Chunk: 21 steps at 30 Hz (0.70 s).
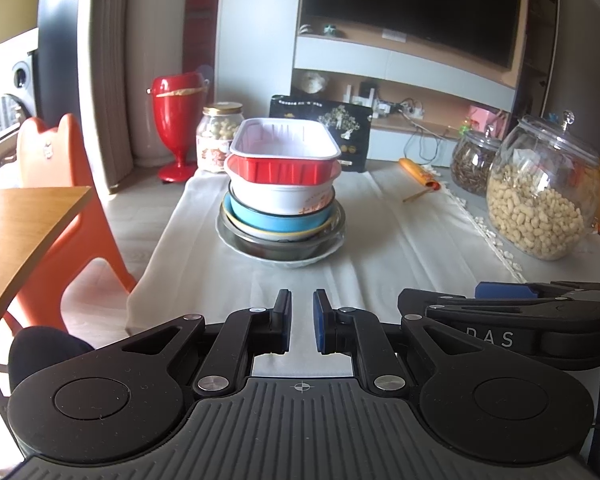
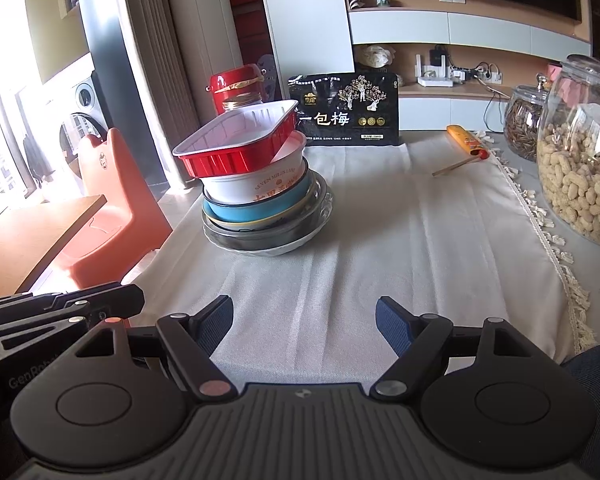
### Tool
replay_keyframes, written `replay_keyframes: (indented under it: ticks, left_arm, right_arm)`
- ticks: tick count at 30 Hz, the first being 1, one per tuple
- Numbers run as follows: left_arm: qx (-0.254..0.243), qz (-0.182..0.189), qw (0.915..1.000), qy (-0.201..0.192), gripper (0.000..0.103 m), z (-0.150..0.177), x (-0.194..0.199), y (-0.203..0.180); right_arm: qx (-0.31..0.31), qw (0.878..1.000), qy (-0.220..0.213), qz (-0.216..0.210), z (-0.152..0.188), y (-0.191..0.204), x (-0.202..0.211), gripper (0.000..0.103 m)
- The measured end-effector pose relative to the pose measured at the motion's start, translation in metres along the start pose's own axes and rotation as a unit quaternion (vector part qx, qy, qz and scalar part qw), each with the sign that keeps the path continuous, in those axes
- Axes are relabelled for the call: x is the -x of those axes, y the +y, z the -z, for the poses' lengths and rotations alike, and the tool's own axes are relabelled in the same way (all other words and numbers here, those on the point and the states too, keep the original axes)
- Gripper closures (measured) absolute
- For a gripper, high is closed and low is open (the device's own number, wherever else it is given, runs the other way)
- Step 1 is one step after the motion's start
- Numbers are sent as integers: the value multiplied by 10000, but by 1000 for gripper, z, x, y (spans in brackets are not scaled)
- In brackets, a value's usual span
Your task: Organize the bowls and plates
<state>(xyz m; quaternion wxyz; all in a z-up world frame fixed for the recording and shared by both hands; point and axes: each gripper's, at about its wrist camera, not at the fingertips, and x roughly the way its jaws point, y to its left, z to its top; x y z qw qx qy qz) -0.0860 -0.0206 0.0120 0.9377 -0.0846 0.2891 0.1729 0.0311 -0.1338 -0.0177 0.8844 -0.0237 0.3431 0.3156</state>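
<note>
The stack [image 1: 282, 204] stands on the white cloth [image 1: 400, 248], with both grippers well short of it on the near side. From the bottom it holds a pale plate [image 1: 288, 261], a steel bowl [image 1: 280, 246], a blue bowl [image 1: 272, 222], a white bowl [image 1: 280, 198] and, on top, a red tray [image 1: 286, 152]. In the right wrist view the tray [image 2: 236, 140] sits tilted, one end well out past the white bowl's [image 2: 252, 188] rim, so it rests loosely rather than nested.

The left gripper [image 1: 302, 320] has its jaws drawn in to a narrow slit with nothing between them. The right gripper [image 2: 304, 320] stands wide open and also empty.

Whether the stack is to be taken apart or is already finished cannot be told from here. If it is to be sorted, the tray is the sensible first piece, since everything below the tray is pinned by the load above. A good grip takes the tray's thin wall between the pads at the overhanging end, one pad inside and one outside, then lifts straight up before moving away from the stack. Dragging sideways could tip the white bowl. The right gripper is already open enough for the rim; the left must open first. The peanut jar [image 1: 544, 196], well to the right of the stack, is clear of the path.
</note>
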Motion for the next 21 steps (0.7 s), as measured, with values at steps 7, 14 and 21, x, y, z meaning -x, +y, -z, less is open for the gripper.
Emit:
replay_keyframes:
  ticks: [7,14,21]
  left_arm:
    - [12,-12,10000,8,90,0,0,-1]
    - [-1,-115,9999,18,90,-1,-2,-2]
    - [-82,-418,9991,-29,84,-15,-20,11]
  right_arm:
    - [17,10000,-25,-41,1,1,1,24]
    - [29,9999,-93,-125,1,2,6,24]
    - [18,9997,-158,-172,-8,-3,7,24]
